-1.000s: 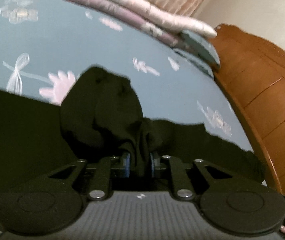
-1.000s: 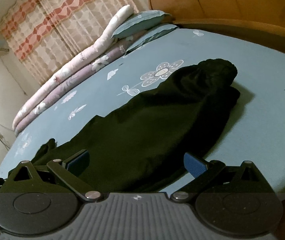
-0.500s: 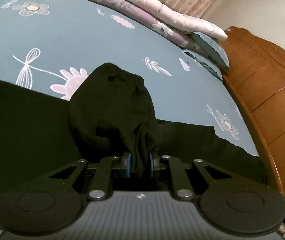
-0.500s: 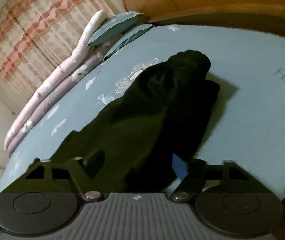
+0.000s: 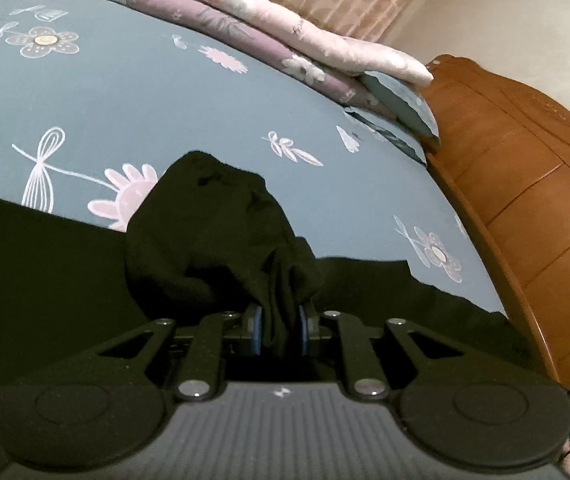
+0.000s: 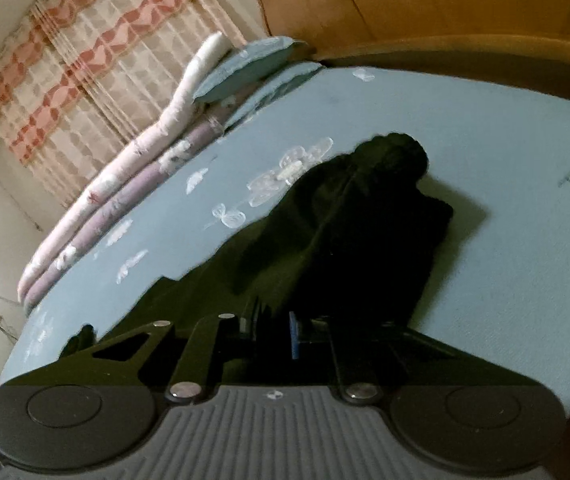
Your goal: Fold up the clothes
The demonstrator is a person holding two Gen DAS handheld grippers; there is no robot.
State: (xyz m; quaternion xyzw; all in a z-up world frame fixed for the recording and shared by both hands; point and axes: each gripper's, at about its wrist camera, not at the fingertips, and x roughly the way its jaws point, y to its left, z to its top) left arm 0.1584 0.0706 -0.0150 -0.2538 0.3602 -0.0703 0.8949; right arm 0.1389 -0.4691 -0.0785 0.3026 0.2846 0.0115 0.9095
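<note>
A black garment (image 5: pixel 45 272) lies spread across a blue flowered bed sheet (image 5: pixel 145 92). In the left wrist view my left gripper (image 5: pixel 280 330) is shut on a bunched fold of this cloth, which humps up in front of the blue pads. In the right wrist view the same black garment (image 6: pixel 345 240) runs away from me toward a rounded end. My right gripper (image 6: pixel 275 334) has its jaws drawn close with dark cloth between them; only one blue pad (image 6: pixel 294 334) shows, the other is lost in shadow.
Rolled pink and purple quilts (image 5: pixel 245 28) and blue pillows (image 5: pixel 401 100) line the far side of the bed. A wooden headboard (image 5: pixel 525 200) rises at the right. A patterned curtain (image 6: pixel 97 68) hangs behind the bed.
My right gripper went from wide open above the garment to closed on its cloth and tilted. The left gripper kept its hold and shifted slightly, the bunched fold moving with it.
</note>
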